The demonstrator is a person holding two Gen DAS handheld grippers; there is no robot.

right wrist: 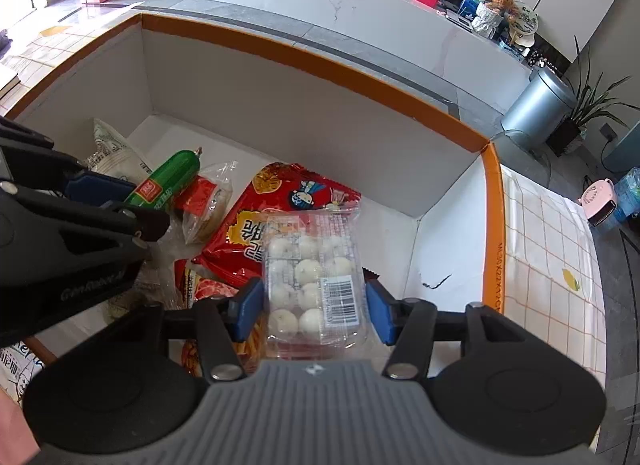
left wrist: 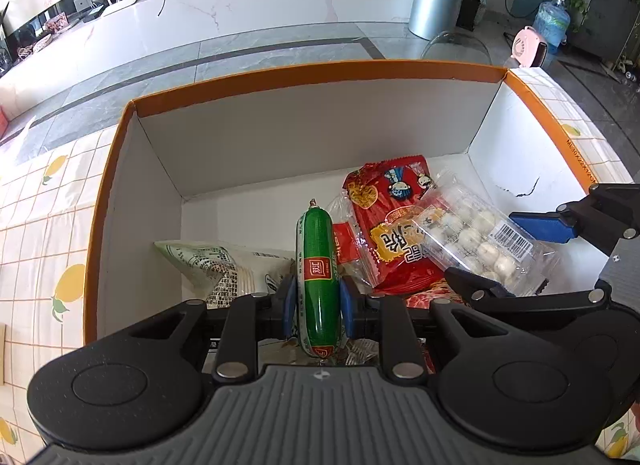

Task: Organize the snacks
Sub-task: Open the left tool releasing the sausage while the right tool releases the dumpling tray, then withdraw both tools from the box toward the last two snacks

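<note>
Inside an orange-rimmed cardboard box (left wrist: 304, 77) with white inner walls, standing on a desk (left wrist: 44, 201) covered by a lemon-print cloth, several snacks already lie together toward the near side. The left tool (left wrist: 318, 301) is clamped on a green sausage (left wrist: 318, 261), a glossy tube with a red label, held above the box floor beside a pale printed packet (left wrist: 224, 265). The right tool (right wrist: 314, 307) stands apart, its blue pads on either side of a clear tray of white balls (right wrist: 312, 277) that rests on a red noodle bag (right wrist: 260, 221); whether they touch it is unclear. Judging by this, packing seems well along, with the sausage not yet set down.
</note>
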